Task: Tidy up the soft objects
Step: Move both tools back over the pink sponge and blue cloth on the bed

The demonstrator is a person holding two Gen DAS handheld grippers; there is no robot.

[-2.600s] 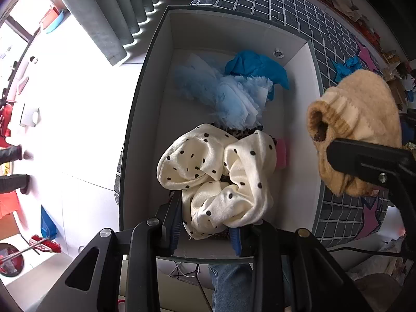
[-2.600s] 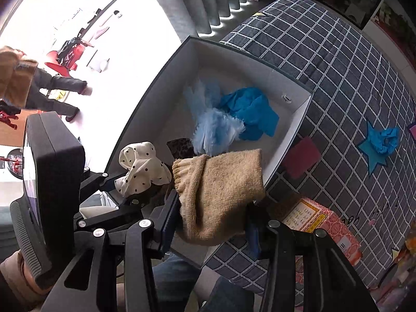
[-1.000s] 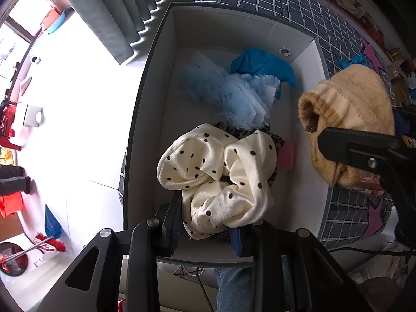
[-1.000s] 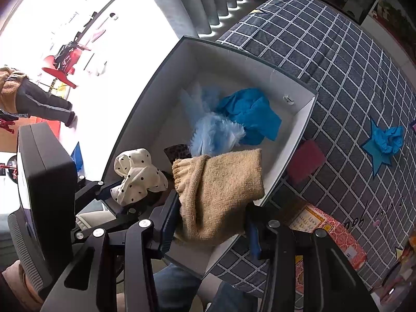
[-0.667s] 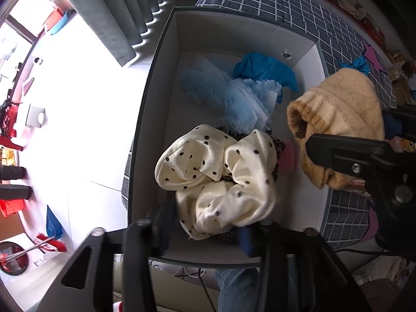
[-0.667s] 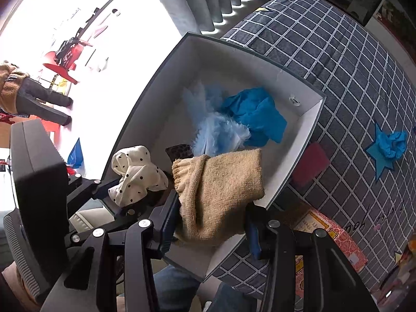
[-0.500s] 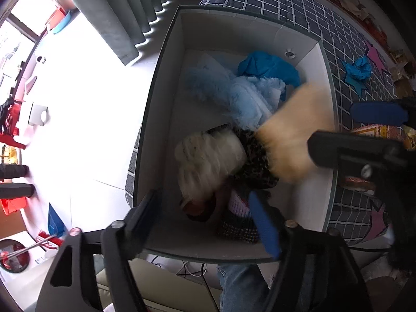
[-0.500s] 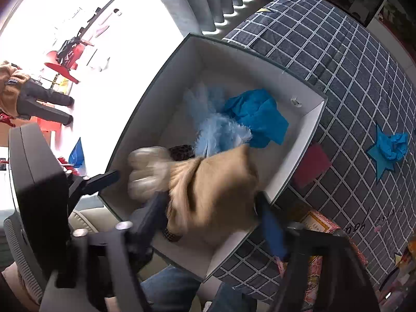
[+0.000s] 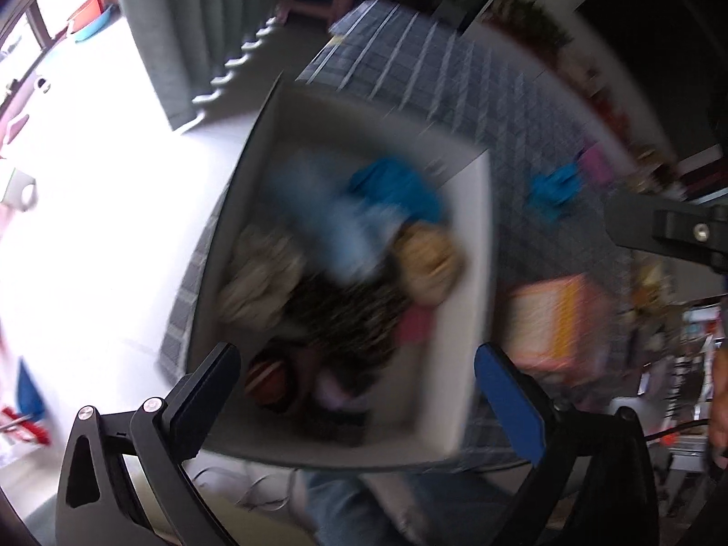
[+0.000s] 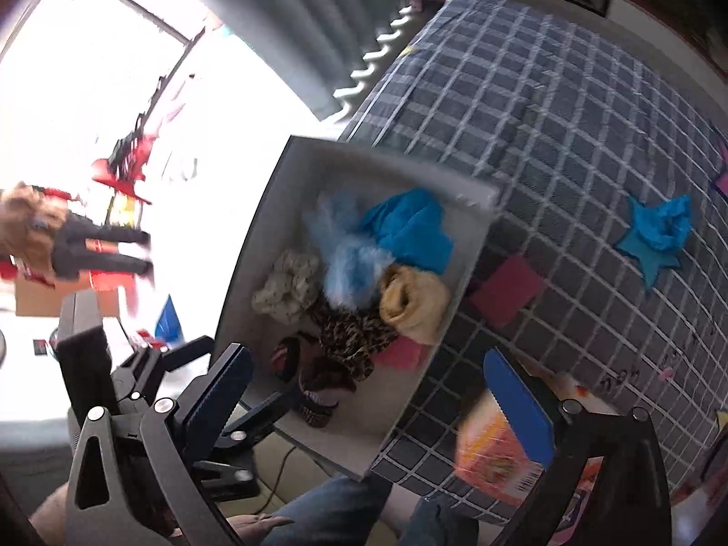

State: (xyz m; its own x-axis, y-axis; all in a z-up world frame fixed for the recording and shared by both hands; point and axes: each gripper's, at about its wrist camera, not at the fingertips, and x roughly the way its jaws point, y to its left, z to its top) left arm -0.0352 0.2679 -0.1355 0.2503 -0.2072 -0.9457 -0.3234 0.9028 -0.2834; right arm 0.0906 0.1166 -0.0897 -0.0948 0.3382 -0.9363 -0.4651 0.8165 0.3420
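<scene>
White storage box (image 10: 291,173) standing at the near left edge of the grid-patterned bed cover (image 10: 568,104), open at the top. Contents, far end to near end: crumpled blue cloth (image 10: 409,227) at the far wall; pale blue fluffy item (image 10: 350,255) just beside it; cream polka-dot scrunchie (image 10: 286,286) against the left wall; tan knitted sock (image 10: 412,302) against the right wall, touching the fluffy item; leopard-print fabric (image 10: 352,341) in the middle; pink piece (image 10: 402,352) under the sock's near side; red striped item (image 10: 286,357) and a dark patterned item (image 10: 318,402) toward the near wall. Left wrist view heavily blurred, same box (image 9: 473,245) and contents only roughly discernible.

Left gripper (image 9: 359,375) above the box's near end, jaws just spread wide apart, nothing between them; scrunchie lying below and beyond the left finger, clear of both pads. Right gripper (image 10: 368,373) above the box's near right corner, jaws likewise just spread wide, empty; sock lying in the box beyond and between the fingers, untouched.

Outside the box on the cover: dark red square (image 10: 505,289) just beside the right wall, blue cloth on a blue star (image 10: 659,236) well apart, orange printed package (image 10: 496,450) near the right finger.
</scene>
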